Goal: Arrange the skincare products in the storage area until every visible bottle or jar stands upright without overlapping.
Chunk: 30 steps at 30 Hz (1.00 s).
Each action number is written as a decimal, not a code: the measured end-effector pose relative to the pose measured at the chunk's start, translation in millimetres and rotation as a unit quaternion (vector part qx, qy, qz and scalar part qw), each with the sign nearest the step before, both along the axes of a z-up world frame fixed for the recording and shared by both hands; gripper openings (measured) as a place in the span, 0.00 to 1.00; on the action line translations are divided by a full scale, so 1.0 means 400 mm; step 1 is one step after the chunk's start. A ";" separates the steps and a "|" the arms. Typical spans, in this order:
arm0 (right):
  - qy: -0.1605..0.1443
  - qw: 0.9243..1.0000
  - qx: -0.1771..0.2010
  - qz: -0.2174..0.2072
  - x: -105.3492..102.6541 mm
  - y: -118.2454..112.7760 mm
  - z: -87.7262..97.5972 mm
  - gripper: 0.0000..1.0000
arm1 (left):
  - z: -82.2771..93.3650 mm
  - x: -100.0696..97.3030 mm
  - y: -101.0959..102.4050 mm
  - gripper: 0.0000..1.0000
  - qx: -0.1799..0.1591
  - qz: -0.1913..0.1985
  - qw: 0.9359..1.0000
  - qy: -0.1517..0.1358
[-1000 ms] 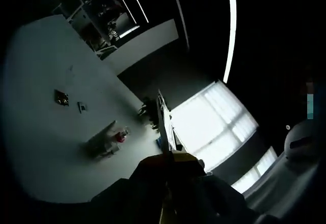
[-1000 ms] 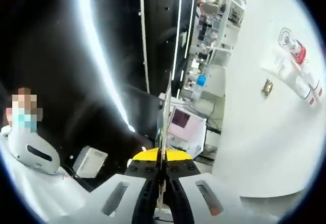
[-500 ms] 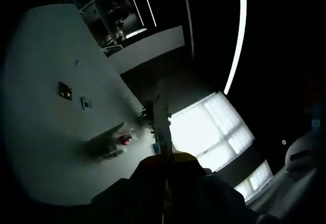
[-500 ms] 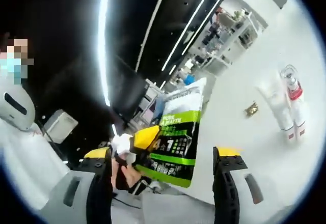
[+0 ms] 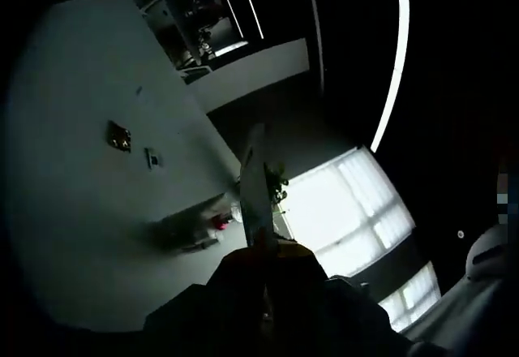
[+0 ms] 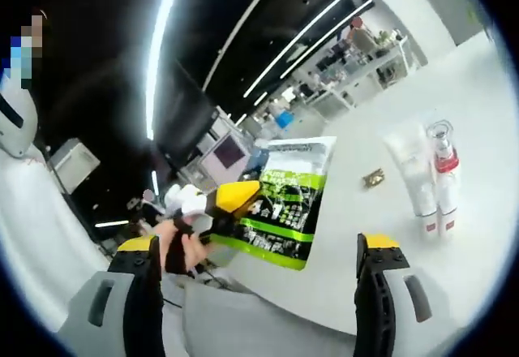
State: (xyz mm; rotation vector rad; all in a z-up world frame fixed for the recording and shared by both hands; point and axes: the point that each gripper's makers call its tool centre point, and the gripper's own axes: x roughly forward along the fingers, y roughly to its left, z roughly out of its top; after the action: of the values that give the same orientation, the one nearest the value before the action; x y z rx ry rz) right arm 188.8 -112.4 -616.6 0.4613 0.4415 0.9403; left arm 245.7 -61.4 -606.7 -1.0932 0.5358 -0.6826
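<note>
**A:** Right gripper view puts you over a white table (image 6: 454, 235), with black ceiling, long light strips and cluttered white shelves (image 6: 365, 49) behind. What's on the surface?

**B:** Two white tubes (image 6: 418, 174) with a clear, red-collared bottle (image 6: 442, 158) lying beside them, all on their sides, well ahead of your right gripper (image 6: 255, 292). A small gold-brown scrap (image 6: 374, 178) sits near them. That gripper's jaws are spread wide, holding nothing.

**A:** And the pouch?

**B:** Your left gripper (image 6: 219, 203), coming in with your hand (image 6: 178, 243) on it, pinches a white and green pouch (image 6: 288, 203) by its edge, yellow-tipped jaws pressed together on it. The print is too small to read.

**A:** Left gripper view?

**B:** Much darker. You see the pouch (image 5: 253, 195) edge-on rising from the jaws, the grey-looking table (image 5: 81, 211), the same tubes and bottle (image 5: 217, 224) just beside the pouch's edge, a bright window (image 5: 340, 211), and two small dark items (image 5: 119, 136) further along the tabletop.
</note>
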 end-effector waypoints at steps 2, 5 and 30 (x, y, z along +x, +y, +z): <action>-0.011 1.000 -0.027 0.002 -0.008 -0.008 -0.025 1.00 | -0.024 0.009 -0.006 0.00 0.005 -0.001 1.000 0.006; -0.003 0.999 -0.049 -0.010 -0.013 -0.024 -0.073 1.00 | -0.068 0.025 -0.007 0.00 0.011 -0.003 1.000 0.023; -0.038 0.983 -0.170 -0.058 -0.027 -0.077 -0.203 1.00 | -0.338 0.154 -0.085 0.00 0.102 -0.009 0.989 0.104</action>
State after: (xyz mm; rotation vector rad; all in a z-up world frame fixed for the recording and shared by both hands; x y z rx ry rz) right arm 177.8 -143.3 -697.6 0.1387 0.4891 0.7481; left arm 307.4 -95.3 -741.7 -0.9726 0.7793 -0.5191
